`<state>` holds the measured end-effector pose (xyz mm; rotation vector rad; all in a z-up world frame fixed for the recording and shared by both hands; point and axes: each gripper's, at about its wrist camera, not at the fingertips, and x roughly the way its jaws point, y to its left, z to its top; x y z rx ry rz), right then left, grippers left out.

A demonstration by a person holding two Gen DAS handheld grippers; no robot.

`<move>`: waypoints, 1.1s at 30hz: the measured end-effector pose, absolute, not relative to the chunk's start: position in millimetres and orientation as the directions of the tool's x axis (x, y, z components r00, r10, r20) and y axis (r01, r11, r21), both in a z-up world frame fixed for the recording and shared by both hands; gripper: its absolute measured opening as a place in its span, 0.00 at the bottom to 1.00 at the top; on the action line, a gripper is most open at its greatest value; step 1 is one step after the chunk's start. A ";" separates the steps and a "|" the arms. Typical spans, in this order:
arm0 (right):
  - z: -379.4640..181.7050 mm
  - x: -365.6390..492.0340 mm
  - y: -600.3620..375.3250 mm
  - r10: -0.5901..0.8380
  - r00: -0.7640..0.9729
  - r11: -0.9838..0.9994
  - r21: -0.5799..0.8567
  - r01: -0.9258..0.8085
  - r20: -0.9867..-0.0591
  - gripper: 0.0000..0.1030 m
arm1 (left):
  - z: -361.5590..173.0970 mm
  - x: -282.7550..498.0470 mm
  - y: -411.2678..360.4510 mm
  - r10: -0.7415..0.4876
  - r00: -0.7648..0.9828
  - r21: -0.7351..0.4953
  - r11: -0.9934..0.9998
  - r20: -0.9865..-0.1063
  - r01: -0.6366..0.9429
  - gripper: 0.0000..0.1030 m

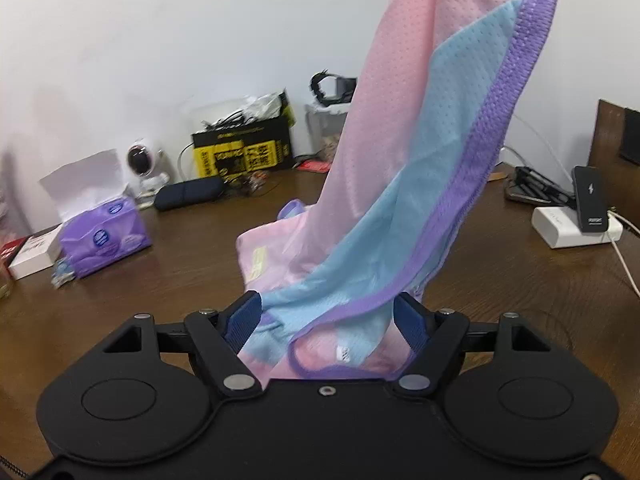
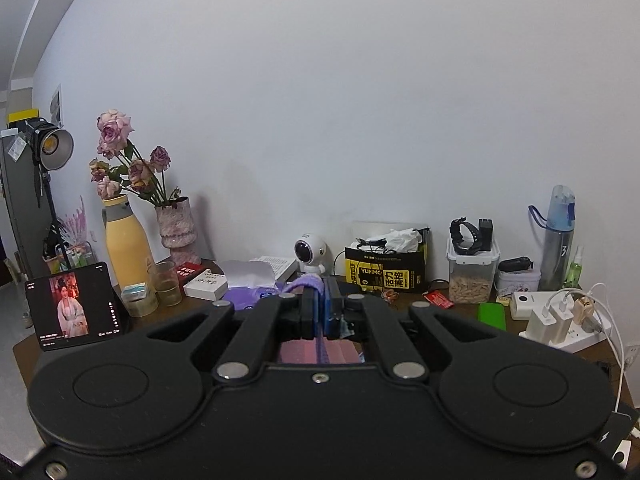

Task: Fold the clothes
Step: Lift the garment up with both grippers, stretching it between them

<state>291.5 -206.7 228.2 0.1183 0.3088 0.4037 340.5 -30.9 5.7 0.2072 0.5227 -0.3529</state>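
Observation:
A pink, light-blue and purple mesh garment point(image 1: 400, 140) hangs from the top right of the left wrist view down onto the brown table point(image 1: 160, 280). Its lower part lies crumpled on the wood. My left gripper point(image 1: 328, 316) is open just above that heap; cloth lies between its blue pads point(image 1: 244, 320), which stand well apart. In the right wrist view my right gripper point(image 2: 322, 304) is raised and shut on the garment's purple hem point(image 2: 306, 282), which pokes out over the closed pads. Pink fabric point(image 2: 300, 350) hangs below them.
A purple tissue pack point(image 1: 104, 236) and a white box sit at the left. A yellow-black carton point(image 1: 244, 148), a small camera and a dark case line the wall. A white power strip point(image 1: 572, 226) with cables lies right. A tablet point(image 2: 76, 306), vases and cups stand far left.

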 end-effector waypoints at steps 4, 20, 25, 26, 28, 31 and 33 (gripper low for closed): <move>226.1 289.3 -207.9 0.406 0.873 0.913 0.169 -0.372 -0.270 0.03 | -1.5 342.6 -39.8 -0.270 0.839 0.175 0.904 -0.472 0.389 0.58; 245.4 287.9 -237.3 0.362 0.908 0.923 0.214 -0.319 -0.211 0.03 | 126.9 337.8 28.3 -0.256 0.929 -0.018 0.965 -0.267 0.261 0.02; 298.4 267.2 -249.8 0.336 0.938 0.926 0.213 -0.313 -0.085 0.03 | 228.9 308.3 48.6 -0.223 0.969 -0.033 0.975 -0.107 0.220 0.02; 304.5 264.0 -250.9 0.336 0.939 0.925 0.213 -0.315 -0.070 0.03 | 245.0 299.9 49.7 -0.218 0.973 -0.030 0.976 -0.081 0.216 0.02; 327.9 247.0 -254.5 0.341 0.940 0.920 0.208 -0.332 -0.010 0.03 | 284.3 274.2 50.9 -0.197 0.980 -0.014 0.980 -0.018 0.196 0.02; 346.1 227.4 -257.2 0.354 0.934 0.914 0.195 -0.355 0.040 0.03 | 307.7 253.2 52.2 -0.176 0.984 -0.018 0.984 0.008 0.176 0.02; 355.0 213.9 -259.4 0.361 0.930 0.912 0.183 -0.368 0.071 0.03 | 315.6 243.5 54.2 -0.179 0.984 -0.030 0.983 -0.001 0.179 0.02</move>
